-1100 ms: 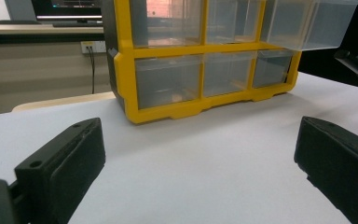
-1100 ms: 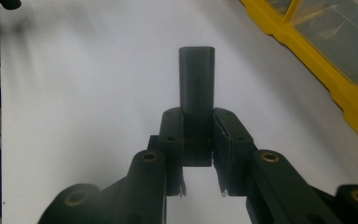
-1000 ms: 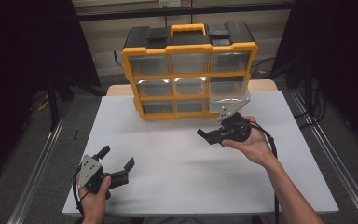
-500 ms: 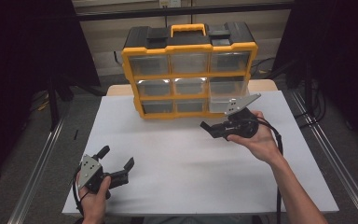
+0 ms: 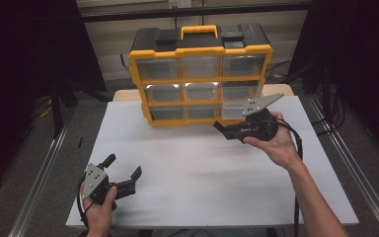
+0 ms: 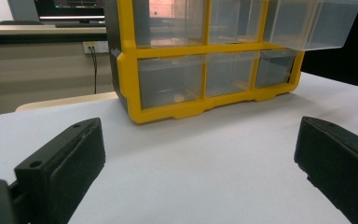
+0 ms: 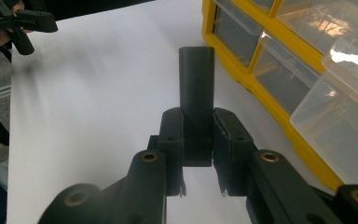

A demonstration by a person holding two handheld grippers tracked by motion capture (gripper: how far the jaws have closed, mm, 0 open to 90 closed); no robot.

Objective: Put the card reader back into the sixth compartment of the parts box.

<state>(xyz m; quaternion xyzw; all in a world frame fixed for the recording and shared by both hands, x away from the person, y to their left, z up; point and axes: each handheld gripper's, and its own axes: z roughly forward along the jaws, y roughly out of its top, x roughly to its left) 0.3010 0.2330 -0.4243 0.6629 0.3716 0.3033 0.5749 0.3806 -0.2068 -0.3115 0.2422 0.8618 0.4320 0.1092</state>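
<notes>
White sheet covers the bench (image 5: 192, 163), matte, no marks; bare tan bench edge shows behind it at the far side. Yellow-framed organizer (image 5: 201, 74) with black top and yellow carry handle stands upright at the far middle of the sheet, three rows of clear drawers. One clear drawer (image 5: 238, 109) at the lower right of the organizer is pulled out, sticking forward of the frame; in the left gripper view it overhangs at top right (image 6: 314, 23).

Left hand-held gripper (image 5: 123, 175) sits near the front-left corner of the sheet, held in the left hand (image 5: 98, 210), jaws spread wide, nothing between them. Left gripper view confirms: both black jaws far apart, only white sheet in the gap, organizer straight ahead.

Right hand-held gripper (image 5: 222, 129) is held in the right hand (image 5: 276, 145) just in front of the organizer's lower right, near the open drawer, grey plate on top. Right gripper view: jaws clenched on a small dark rectangular block (image 7: 196, 93) that stands up between them; can't tell what the block is. Open drawer sits just to the side of it (image 7: 340, 107).

Room: dark surround, black curtains or panels both sides, pale wall panels behind the organizer, metal rails along the grey floor (image 5: 44, 168) left and right, cables on the floor at right.
</notes>
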